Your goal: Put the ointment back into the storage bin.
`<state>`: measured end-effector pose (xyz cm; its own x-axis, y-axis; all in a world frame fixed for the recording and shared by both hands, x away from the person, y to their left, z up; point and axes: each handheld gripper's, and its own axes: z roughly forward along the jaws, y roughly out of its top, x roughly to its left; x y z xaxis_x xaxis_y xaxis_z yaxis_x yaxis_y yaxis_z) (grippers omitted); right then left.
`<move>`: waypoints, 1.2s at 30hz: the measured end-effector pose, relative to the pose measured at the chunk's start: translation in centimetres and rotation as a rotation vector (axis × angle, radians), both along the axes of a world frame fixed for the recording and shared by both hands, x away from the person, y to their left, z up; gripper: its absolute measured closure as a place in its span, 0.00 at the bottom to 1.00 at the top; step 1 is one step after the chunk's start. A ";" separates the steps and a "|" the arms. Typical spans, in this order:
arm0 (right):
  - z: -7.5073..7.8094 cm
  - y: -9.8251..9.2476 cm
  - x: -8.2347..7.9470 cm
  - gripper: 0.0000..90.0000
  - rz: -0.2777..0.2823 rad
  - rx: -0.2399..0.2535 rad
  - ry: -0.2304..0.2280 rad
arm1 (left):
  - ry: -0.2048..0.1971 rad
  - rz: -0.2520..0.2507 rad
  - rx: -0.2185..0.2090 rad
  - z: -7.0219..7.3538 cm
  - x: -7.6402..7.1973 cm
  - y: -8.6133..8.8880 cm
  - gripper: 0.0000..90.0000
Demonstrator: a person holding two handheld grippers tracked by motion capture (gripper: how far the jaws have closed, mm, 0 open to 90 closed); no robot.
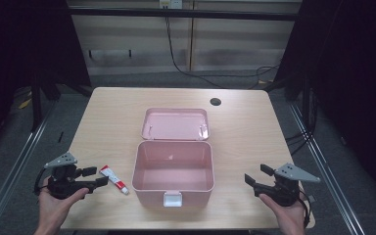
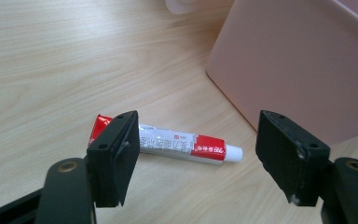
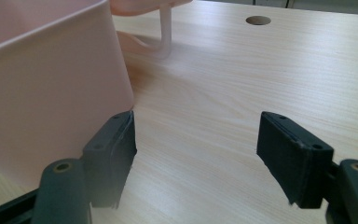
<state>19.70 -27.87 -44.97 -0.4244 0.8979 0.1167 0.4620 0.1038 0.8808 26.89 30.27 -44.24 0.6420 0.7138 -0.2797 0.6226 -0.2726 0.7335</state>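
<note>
The worktop (image 1: 245, 127) is a pale wood-grain laminate, smooth and flat, with rounded corners and a round cable hole (image 1: 215, 102) near its far edge. At its middle stands a pink plastic box (image 1: 172, 188), rectangular with rounded corners, matte and thin-walled; its hinged lid (image 1: 176, 124) is laid back flat behind it and a white latch (image 1: 172, 199) sits at its near wall. The inside is seen to be bare.

Just left of the box, apart from its wall, a small tube (image 1: 113, 178) lies flat on the worktop: a soft, squeezable body printed red and white, crimped flat at one end and capped in white at the other.

The left gripper (image 1: 92, 177) is held low beside the tube with its jaws spread wide and nothing between the pads; in the left gripper view the tube (image 2: 168, 145) is framed just beyond them. The right gripper (image 1: 254, 177) is held off the box's right side, its jaws likewise wide apart and empty.

Several risks can be judged. The light box could be knocked or shoved if a jaw is swung into its thin wall. The slim, rounded tube could be rolled or pushed away if only one pad meets it first, and its soft body could be crushed or squirted by too hard a squeeze. A grip taken near the cap could let it pivot and slip.
</note>
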 end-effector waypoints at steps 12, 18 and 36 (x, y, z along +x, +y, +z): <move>-0.2 0.4 0.1 0.29 0.052 0.021 0.043 | -0.004 -0.012 0.018 0.4 -0.7 0.1 0.46; -0.3 0.4 0.2 0.28 0.060 0.005 0.059 | 0.047 -0.022 0.089 -0.1 -1.0 -0.1 0.40; -0.6 0.9 0.6 0.27 0.088 -0.027 0.101 | 0.254 -0.038 0.158 -1.0 2.6 -1.8 0.36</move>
<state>20.26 -26.93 -45.54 -0.4892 0.8610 0.1388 0.5358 0.1711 0.8268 29.51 28.51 -45.24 0.5928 0.7381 -0.3221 0.7678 -0.3974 0.5026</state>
